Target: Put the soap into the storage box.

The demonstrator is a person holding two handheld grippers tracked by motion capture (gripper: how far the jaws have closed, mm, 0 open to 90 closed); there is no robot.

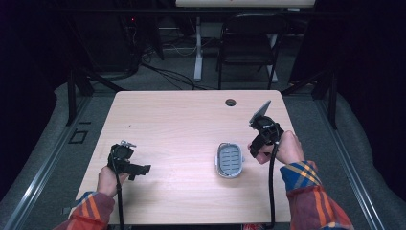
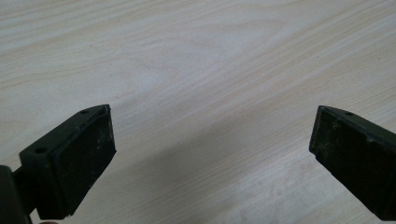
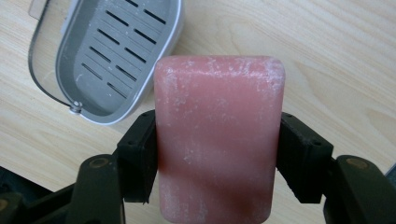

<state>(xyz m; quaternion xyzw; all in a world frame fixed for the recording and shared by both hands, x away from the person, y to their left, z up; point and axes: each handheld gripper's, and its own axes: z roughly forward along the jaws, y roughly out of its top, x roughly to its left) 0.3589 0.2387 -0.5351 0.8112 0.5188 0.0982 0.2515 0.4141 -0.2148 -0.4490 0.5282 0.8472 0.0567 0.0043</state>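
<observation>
A pink bar of soap (image 3: 218,135) with a white powdery film is clamped between the jaws of my right gripper (image 3: 217,154), which is shut on it. Just beyond the bar lies an open grey soap dish (image 3: 116,51) with a slotted floor and a wire bail. From above, the soap dish (image 1: 230,159) rests on the table right of centre, and my right gripper (image 1: 256,148) hovers at its right side. My left gripper (image 1: 141,168) stays low at the left, jaws wide apart over bare wood (image 2: 210,93), holding nothing.
The light wooden table (image 1: 182,120) has a cable hole (image 1: 231,102) near its far edge. A dark folding chair (image 1: 249,43) and a white desk leg (image 1: 198,48) stand beyond the table. Cables trail from both grippers toward the near edge.
</observation>
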